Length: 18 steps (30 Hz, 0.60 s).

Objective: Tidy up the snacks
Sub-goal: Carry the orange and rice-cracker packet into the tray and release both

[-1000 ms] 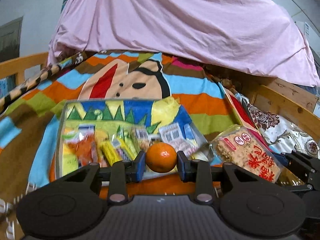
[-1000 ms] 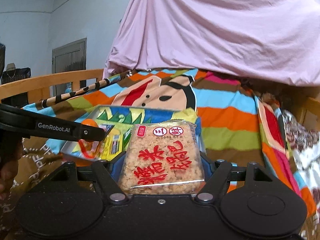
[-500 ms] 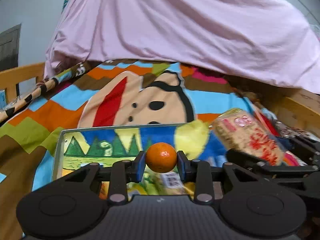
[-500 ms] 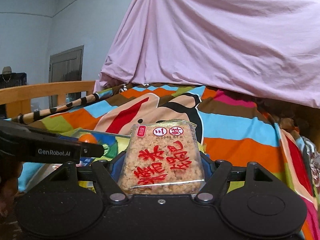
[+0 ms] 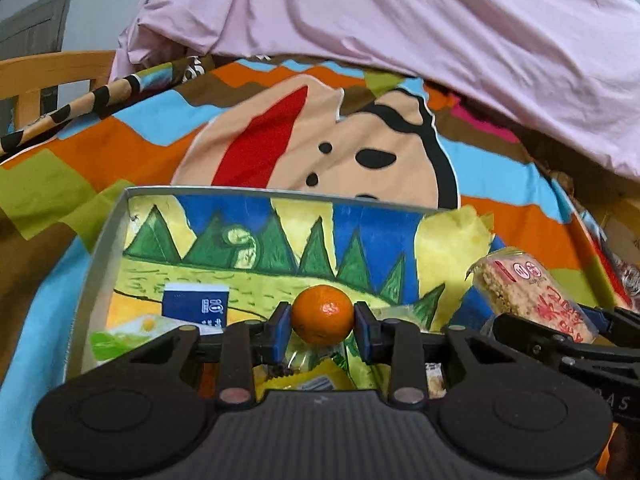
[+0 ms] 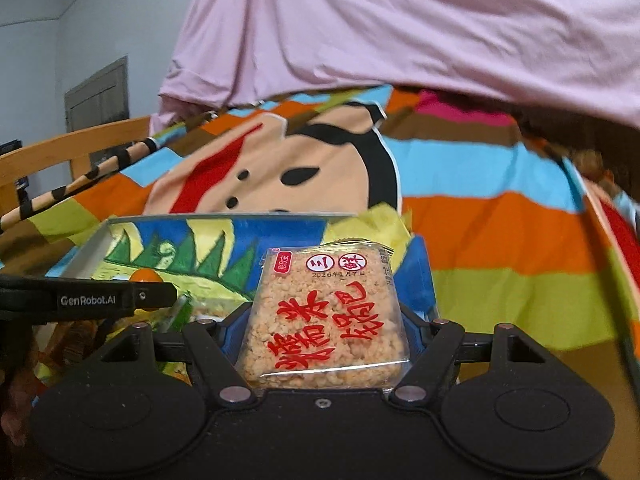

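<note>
While I worked the rig from my station, the left wrist view showed the left gripper (image 5: 322,330) clenched on a small round orange mandarin (image 5: 322,314), its blue pads pressing the fruit from both sides. The fruit hung over the near part of a shallow grey-rimmed box (image 5: 105,236) lined with a painted picture of green trees, blue sky and yellow ground. I noted a dark blue and white carton (image 5: 195,308) and a green packet (image 5: 108,342) lying in the box at the left. At the right edge of this view I saw the right gripper (image 5: 560,330) holding a clear-wrapped square rice cracker cake with red characters (image 5: 532,294) beside the box's right side. The box rested on a striped multicolour blanket with a cartoon face (image 5: 320,148), under a pink sheet (image 5: 400,12).

From the right wrist view, I recorded the right gripper (image 6: 322,336) grasping the rice cracker cake (image 6: 324,316) by its two side edges, label up. It sat above the box's (image 6: 92,248) right front corner. The left gripper (image 6: 152,294) entered from the left, with the mandarin (image 6: 146,275) partly hidden behind its black finger. A wooden bed rail (image 6: 80,144) ran along the left.
</note>
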Tool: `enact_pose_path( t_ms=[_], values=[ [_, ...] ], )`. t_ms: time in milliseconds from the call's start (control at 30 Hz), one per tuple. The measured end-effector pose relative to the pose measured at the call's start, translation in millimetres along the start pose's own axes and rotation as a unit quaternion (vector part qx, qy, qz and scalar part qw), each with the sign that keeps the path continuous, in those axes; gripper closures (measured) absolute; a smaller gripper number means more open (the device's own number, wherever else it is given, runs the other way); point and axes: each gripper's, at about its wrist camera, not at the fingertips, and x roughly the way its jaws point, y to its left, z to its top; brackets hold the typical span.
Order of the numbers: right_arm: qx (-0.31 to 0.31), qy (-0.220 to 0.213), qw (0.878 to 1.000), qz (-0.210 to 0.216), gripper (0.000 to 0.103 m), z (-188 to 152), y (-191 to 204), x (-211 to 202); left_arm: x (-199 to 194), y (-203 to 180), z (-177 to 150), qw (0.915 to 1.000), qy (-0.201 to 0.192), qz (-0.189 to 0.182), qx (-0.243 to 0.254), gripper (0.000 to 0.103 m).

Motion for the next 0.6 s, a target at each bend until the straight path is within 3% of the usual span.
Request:
enact_pose_path(
  t_ms=[333,600],
  values=[
    [0.016,0.016,1.000,0.010,0.028,-7.4,-3.6,9.5,4.4,-5.8,-3.0,0.9998,0.007,0.009,0.014,0.066],
    [0.000,0.016,1.000,0.018,0.019,-8.4,-2.8,12.4,0.5,-7.3,-4.1,0.9998,0.013,0.011,0.012,0.037]
  ],
)
